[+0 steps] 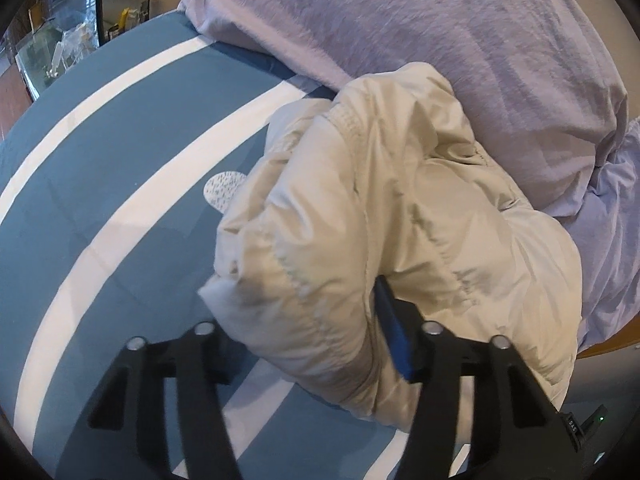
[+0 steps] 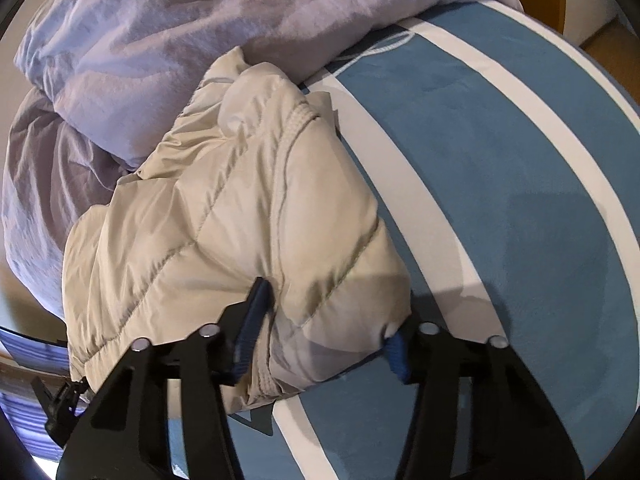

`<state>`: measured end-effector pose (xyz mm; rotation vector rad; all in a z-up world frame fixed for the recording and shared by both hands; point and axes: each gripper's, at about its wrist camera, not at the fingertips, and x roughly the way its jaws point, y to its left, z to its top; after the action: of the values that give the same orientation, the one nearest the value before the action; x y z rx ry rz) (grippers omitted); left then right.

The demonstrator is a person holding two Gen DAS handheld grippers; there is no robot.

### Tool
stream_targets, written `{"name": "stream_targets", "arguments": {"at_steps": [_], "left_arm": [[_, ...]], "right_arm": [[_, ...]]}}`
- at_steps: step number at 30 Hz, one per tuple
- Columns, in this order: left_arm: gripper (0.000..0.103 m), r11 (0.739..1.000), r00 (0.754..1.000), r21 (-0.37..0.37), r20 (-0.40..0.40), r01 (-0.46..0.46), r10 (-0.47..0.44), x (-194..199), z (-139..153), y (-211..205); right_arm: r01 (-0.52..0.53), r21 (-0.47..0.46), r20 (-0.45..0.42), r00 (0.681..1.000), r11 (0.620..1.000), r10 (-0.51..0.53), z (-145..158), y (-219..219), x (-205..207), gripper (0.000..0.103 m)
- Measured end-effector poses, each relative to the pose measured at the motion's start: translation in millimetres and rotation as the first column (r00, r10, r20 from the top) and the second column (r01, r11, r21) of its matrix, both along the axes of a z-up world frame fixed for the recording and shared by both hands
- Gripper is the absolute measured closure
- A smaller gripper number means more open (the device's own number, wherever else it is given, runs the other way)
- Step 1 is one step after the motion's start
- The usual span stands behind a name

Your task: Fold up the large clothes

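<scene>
Claws come first at the bottom of both views; the left claw point(image 1: 304, 356) pinches a thick fold of the cream puffer jacket point(image 1: 400, 240), its right blue pad pressed into the quilting at lower centre, its other pad hidden behind the bulge, so the bite looks deep enough to carry padded cloth without slipping; the right claw point(image 2: 324, 332) clamps the jacket's near corner in the same way, both blue pads dug into the fabric at lower centre of its frame; two grips on one near edge suit a fold made by lifting that edge together, as I judge it.

Beyond the pads the jacket lies bunched in the middle of each frame, on the blue bed cover point(image 2: 500, 180) with broad white stripes, which gives a flat soft base for folding; a black zip pull hangs at lower left in the right view.

Farthest off, a lilac duvet point(image 1: 440, 40) is heaped across the top of both frames, touching the jacket's far side, which may crowd the fold.
</scene>
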<state>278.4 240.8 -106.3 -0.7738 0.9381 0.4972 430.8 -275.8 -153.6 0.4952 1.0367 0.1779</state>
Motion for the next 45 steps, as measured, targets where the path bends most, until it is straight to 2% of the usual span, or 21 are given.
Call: {"name": "stream_targets", "arguments": {"at_steps": [4, 9, 17, 30, 32, 35, 37, 38, 40, 43, 45], "left_arm": [[0.068, 1.000, 1.000, 0.012, 0.024, 0.006, -0.006, -3.0, 6.2, -2.5], [0.073, 0.999, 0.998, 0.033, 0.052, 0.017, -0.018, -12.5, 16.8, -6.1], [0.074, 1.000, 0.996, 0.017, 0.082, 0.021, -0.023, -55.8, 23.2, -2.0], [0.073, 1.000, 0.996, -0.024, 0.083, 0.020, -0.018, -158.1, 22.4, 14.4], [0.071, 0.999, 0.997, -0.035, 0.076, 0.020, -0.017, -161.8, 18.1, 15.8], [0.064, 1.000, 0.998, -0.022, 0.058, 0.012, -0.011, -160.3, 17.2, 15.6], [0.057, 1.000, 0.999, 0.005, 0.034, 0.004, -0.004, -158.1, 18.9, 13.3], [0.054, 1.000, 1.000, 0.019, 0.022, 0.003, -0.003, -157.3, 19.4, 12.4], [0.040, 0.999, 1.000, 0.046, -0.004, -0.006, 0.006, -157.8, 20.3, 12.1], [0.029, 0.995, 0.999, 0.094, -0.027, -0.018, 0.020, -161.0, 23.8, 15.0], [0.025, 0.993, 0.999, 0.116, -0.036, -0.015, 0.019, -161.0, 27.3, 16.9]], "right_arm": [[-0.015, -0.036, 0.032, 0.999, 0.999, 0.016, 7.3, 3.8, -6.4, 0.070], [-0.035, -0.061, 0.070, 0.997, 0.998, 0.040, 14.9, 6.9, -17.4, 0.077], [-0.085, -0.071, 0.076, 0.993, 0.994, 0.091, 15.5, 9.0, -51.6, 0.078], [-0.139, -0.031, 0.054, 0.989, 0.990, 0.140, 2.8, 12.1, -139.7, 0.078], [-0.129, -0.032, 0.060, 0.990, 0.991, 0.131, 4.1, 11.9, -143.6, 0.076], [-0.095, -0.064, 0.045, 0.994, 0.993, 0.098, 8.6, 11.5, -142.8, 0.066], [-0.055, -0.113, 0.050, 0.997, 0.992, 0.061, 13.7, 10.0, -143.2, 0.051], [-0.019, -0.154, 0.075, 0.997, 0.988, 0.031, 19.2, 7.0, -144.4, 0.047], [0.030, -0.200, 0.110, 0.994, 0.979, -0.008, 28.4, -0.2, -143.6, 0.038], [0.047, -0.226, 0.124, 0.992, 0.973, -0.019, 40.2, -4.0, -134.2, 0.038], [0.047, -0.242, 0.147, 0.989, 0.969, -0.012, 47.0, -0.9, -127.7, 0.038]]}}
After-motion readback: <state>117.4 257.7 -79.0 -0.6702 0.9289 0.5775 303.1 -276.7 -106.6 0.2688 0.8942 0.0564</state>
